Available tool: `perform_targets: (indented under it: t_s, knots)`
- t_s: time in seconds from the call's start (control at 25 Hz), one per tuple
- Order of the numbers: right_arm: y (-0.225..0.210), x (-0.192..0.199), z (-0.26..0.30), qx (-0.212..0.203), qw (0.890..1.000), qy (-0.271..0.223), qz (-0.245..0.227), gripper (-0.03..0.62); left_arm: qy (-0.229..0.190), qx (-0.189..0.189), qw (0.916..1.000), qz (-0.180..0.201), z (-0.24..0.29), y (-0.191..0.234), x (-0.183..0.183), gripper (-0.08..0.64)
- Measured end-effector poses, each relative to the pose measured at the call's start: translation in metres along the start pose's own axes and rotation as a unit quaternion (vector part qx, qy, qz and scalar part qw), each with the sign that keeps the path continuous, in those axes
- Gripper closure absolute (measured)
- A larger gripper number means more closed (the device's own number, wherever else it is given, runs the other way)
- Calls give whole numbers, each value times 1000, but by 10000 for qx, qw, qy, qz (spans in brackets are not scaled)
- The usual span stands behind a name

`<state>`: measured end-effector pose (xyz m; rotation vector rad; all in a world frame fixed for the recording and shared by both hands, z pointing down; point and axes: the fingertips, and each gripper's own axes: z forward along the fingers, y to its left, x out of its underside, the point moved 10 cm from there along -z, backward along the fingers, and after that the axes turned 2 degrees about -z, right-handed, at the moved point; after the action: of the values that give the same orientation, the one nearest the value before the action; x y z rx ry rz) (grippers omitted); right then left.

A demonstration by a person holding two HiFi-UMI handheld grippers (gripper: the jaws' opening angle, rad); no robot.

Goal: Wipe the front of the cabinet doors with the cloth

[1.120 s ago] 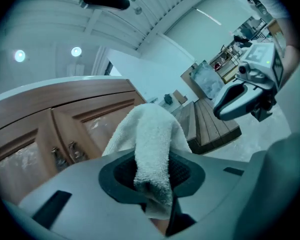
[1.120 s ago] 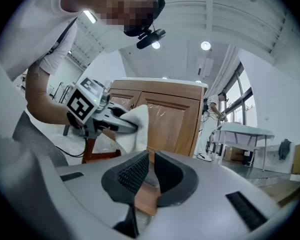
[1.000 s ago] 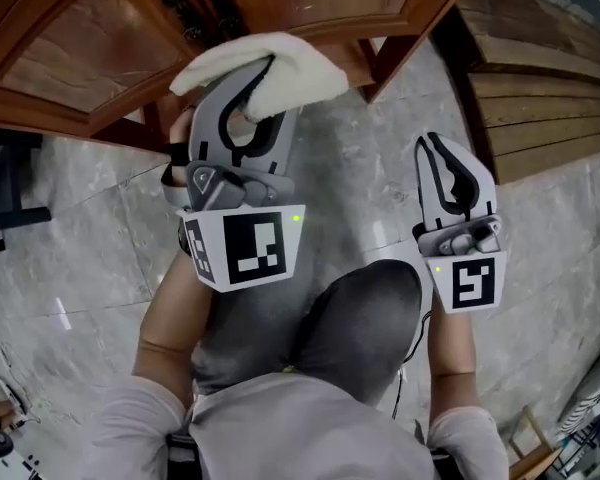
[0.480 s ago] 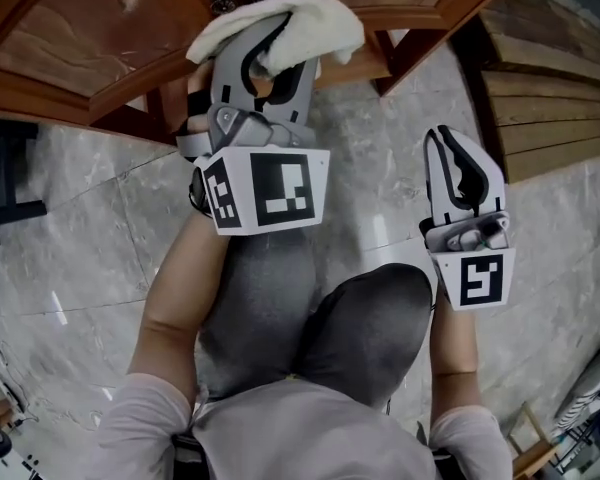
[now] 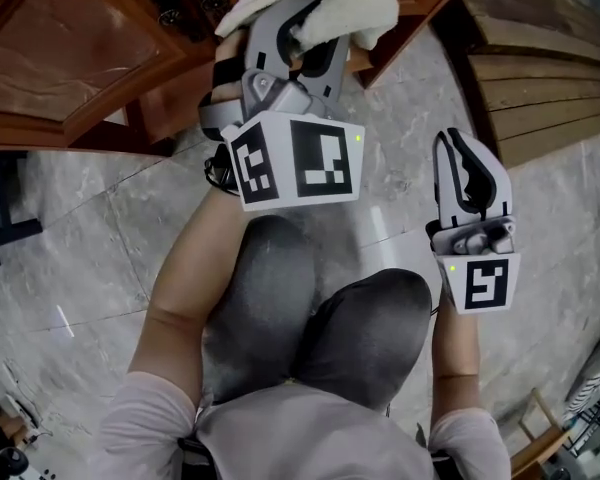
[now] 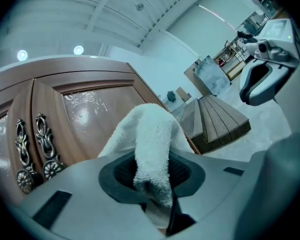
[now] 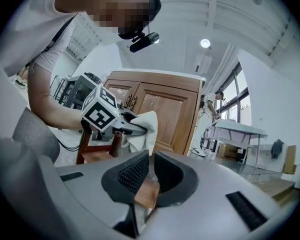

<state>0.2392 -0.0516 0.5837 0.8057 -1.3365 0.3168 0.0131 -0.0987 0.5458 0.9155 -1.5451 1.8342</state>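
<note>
While at door, cloth in gripper

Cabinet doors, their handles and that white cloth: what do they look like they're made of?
Cabinet doors: wood, reddish-brown with visible grain; the bright light reflections suggest a glossy varnish.
Handles: ornate, dark and shiny, so probably cast metal.
Cloth: white terry-like fabric with a fuzzy pile. It could be cotton or microfibre; the look doesn't settle which.

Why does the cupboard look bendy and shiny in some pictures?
Left gripper view: the wide-angle lens bends the cabinet door, and glare shines on its panel. Right gripper view: same bending, with a bright ceiling lamp. Head view: straighter lines, softer even light.
</note>
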Motion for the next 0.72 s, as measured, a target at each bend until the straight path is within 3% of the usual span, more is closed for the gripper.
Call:
perform_targets:
  t_s: [0.72]
  knots:
    - [-23, 26, -14, 80, 9999, 67, 100, 535, -74, 374, 9992, -77, 60, -39, -27, 446]
